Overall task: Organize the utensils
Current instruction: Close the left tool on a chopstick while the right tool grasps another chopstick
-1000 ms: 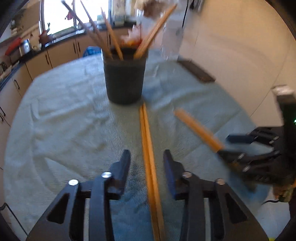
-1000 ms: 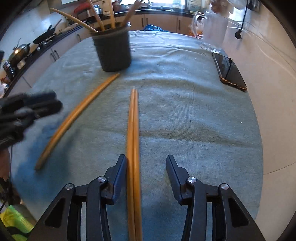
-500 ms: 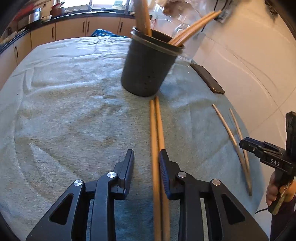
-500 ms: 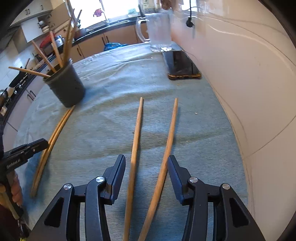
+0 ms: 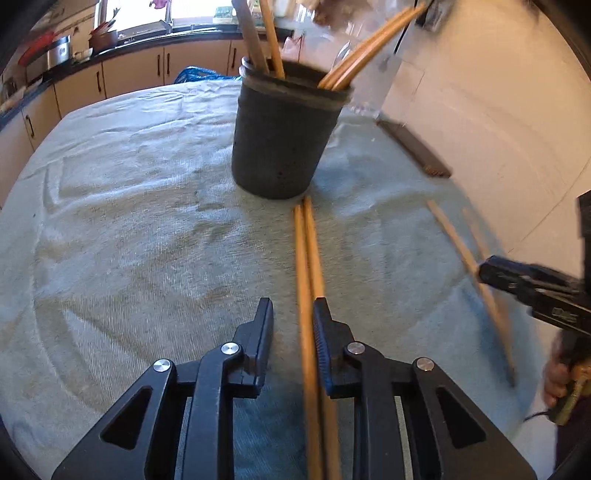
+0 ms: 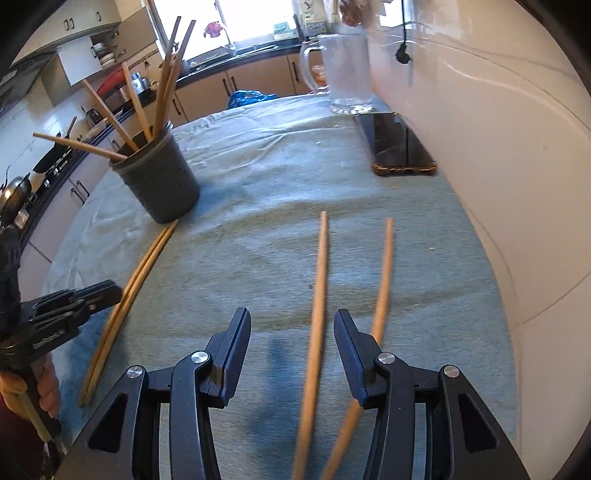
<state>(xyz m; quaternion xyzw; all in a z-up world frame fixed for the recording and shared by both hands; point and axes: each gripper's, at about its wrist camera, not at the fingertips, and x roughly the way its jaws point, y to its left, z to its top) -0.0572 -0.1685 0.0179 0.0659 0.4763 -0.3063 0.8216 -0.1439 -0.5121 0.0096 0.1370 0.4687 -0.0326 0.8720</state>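
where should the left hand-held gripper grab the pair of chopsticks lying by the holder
Grip the chopstick pair around mid-length, coming from above with the fingers straddling both. They lie flat and side by side on the cloth, far tips at the holder. The left hand-held gripper is closing around them.

You're working in a kitchen: the worktop (image 6: 258,177) wears a wrinkled pale green cloth (image 5: 129,229). At your three o'clock a glossy cream wall (image 6: 498,155) runs alongside, a black cable and plug (image 6: 404,55) hanging on it. At twelve o'clock bright daylight pours through a window (image 6: 258,18) above a dark counter (image 5: 147,37) with tan cupboard doors (image 5: 129,75). Pots and pans crowd your ten o'clock.
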